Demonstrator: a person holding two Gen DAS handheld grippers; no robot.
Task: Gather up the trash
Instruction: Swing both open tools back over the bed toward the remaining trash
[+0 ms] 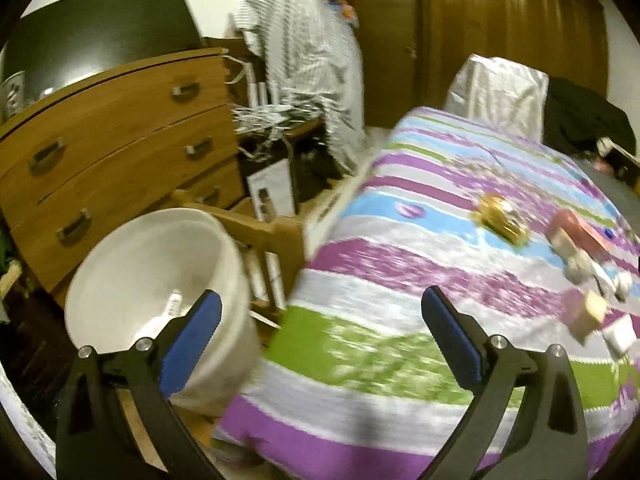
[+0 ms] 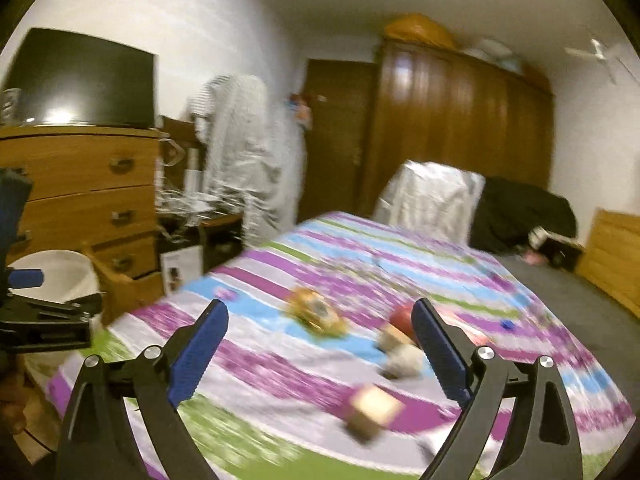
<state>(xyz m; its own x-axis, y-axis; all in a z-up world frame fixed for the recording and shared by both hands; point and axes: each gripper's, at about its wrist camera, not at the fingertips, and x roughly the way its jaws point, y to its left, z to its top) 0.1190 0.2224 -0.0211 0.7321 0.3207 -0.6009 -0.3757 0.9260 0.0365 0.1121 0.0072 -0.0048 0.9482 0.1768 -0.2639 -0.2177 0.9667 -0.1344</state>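
A white bucket (image 1: 160, 280) stands on the floor left of the bed, with a small white piece of trash (image 1: 174, 304) inside; it also shows in the right wrist view (image 2: 60, 276). Trash lies on the striped bedspread (image 1: 400, 264): a gold wrapper (image 1: 500, 216) (image 2: 316, 312), a red-and-white packet (image 1: 576, 236) (image 2: 400, 320), a crumpled white piece (image 2: 402, 360) and a small tan box (image 1: 588, 316) (image 2: 372, 408). My left gripper (image 1: 320, 320) is open and empty, over the bed's left edge beside the bucket. My right gripper (image 2: 320, 340) is open and empty above the trash.
A wooden chest of drawers (image 1: 120, 148) with a dark TV (image 2: 84, 76) stands left. A low wooden frame (image 1: 256, 232) sits between bucket and bed. A covered fan (image 1: 304, 60), a wardrobe (image 2: 460, 128) and dark clothing (image 2: 520, 216) lie beyond. The left gripper shows at the right view's left edge (image 2: 24, 304).
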